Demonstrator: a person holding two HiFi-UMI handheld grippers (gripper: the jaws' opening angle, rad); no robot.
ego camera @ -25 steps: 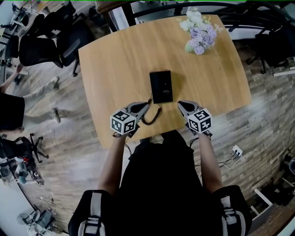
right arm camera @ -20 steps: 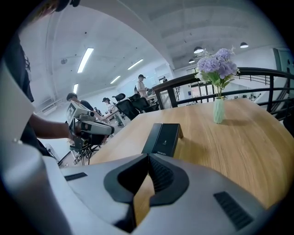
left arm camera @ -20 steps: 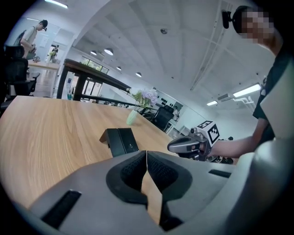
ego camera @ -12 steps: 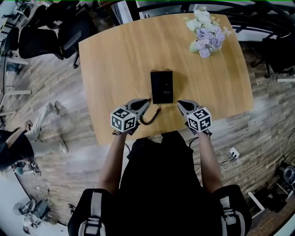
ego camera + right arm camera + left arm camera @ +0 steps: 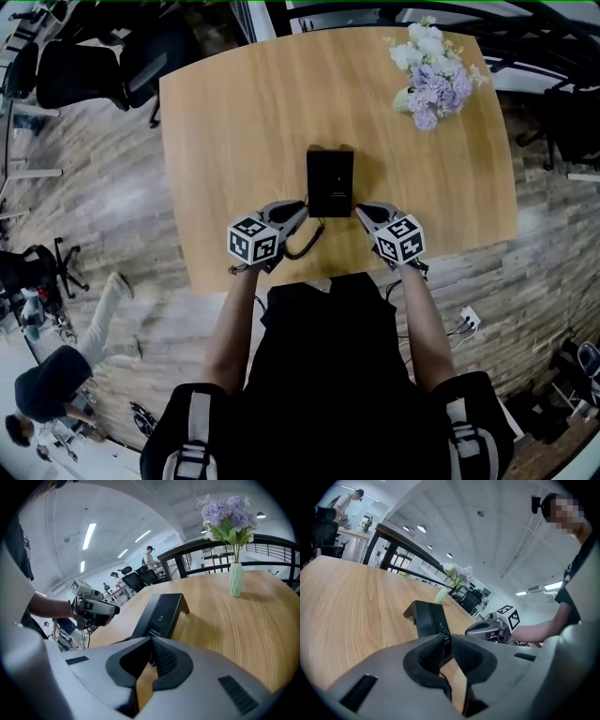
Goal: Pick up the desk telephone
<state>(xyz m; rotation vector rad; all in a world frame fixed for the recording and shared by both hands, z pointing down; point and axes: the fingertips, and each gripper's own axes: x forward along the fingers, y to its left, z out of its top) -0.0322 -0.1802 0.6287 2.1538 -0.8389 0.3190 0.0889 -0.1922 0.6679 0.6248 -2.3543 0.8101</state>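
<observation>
1. While I'm looking down from the head view, the desk telephone [image 5: 330,181] sits on the wooden table [image 5: 234,122], roughly centred side to side and close to the edge nearest the person. It's a black slab lying lengthwise, pointing away from them.
2. From the right gripper view, the phone's far end looks propped up on a little stand, so the top face slopes down toward the person.
3. A coiled cord [image 5: 305,246] runs off the phone's near left corner and loops toward the table edge, passing right under the left gripper [image 5: 298,211].
4. Left gripper: its jaws are pressed together with nothing between them. The tip is just beside the phone's near left corner. I honestly can't tell if it's touching.
5. Right gripper [image 5: 361,212]: same deal, jaws together and empty, with the tip just beside the near right corner. So the phone sits between the two tips and neither claw has hold of it.
6. Both grippers angle inward and downward toward the phone.
7. Other stuff: a pale green vase of purple and white flowers [image 5: 431,75] stands at the far right corner of the table, well apart from the phone, and a black office chair [image 5: 84,70] is off to the far left on the floor.
</observation>
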